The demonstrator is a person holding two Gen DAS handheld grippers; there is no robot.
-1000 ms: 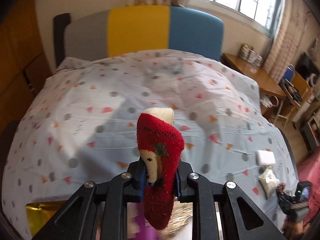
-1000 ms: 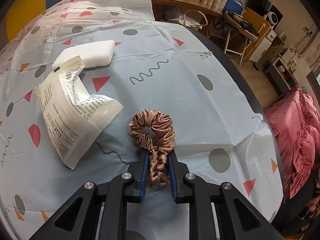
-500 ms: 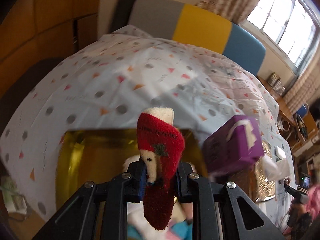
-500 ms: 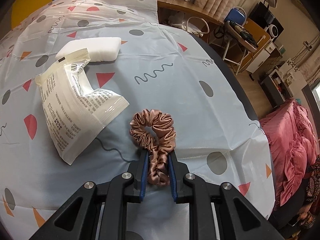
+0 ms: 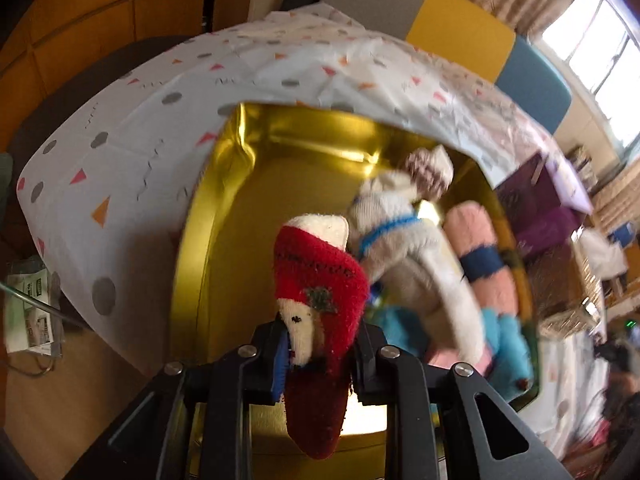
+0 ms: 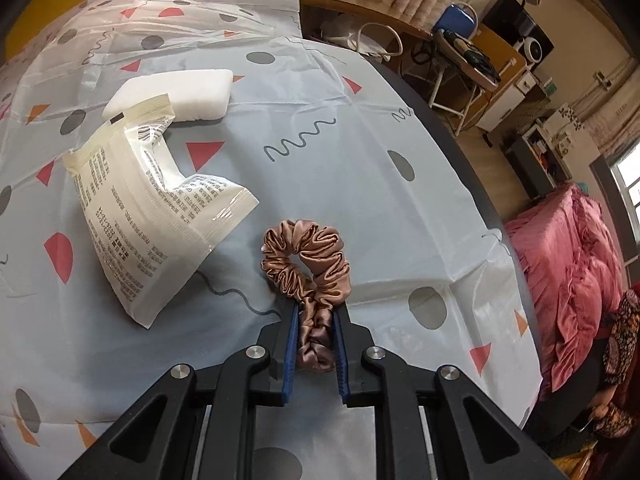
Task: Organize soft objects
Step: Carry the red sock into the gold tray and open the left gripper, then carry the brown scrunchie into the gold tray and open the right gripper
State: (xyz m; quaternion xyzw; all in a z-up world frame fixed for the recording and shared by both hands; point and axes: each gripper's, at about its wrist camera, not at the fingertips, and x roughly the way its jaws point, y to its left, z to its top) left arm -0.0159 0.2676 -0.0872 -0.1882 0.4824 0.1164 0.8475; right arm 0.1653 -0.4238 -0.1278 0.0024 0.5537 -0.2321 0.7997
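Note:
My left gripper (image 5: 320,344) is shut on a red sock with a white toe and cuff (image 5: 320,280), held above a shiny gold box (image 5: 248,208). Inside the box lie a white sock with a blue stripe (image 5: 404,248), a pink sock with a navy band (image 5: 484,264) and something turquoise (image 5: 508,348). My right gripper (image 6: 316,332) is shut on a brown satin scrunchie (image 6: 308,260), which rests on the patterned bedsheet (image 6: 360,152). A white plastic packet (image 6: 148,216) and a white sponge block (image 6: 180,94) lie to its upper left.
A purple box (image 5: 540,200) and a woven basket (image 5: 572,292) stand right of the gold box. The bed's left edge drops to the wooden floor (image 5: 52,400). Right of the bed are a desk (image 6: 472,64), a chair and a pink quilt (image 6: 580,264).
My left gripper swung left and down with the red sock, from over the open bed to above the gold box. My right gripper stayed nearly still on the scrunchie.

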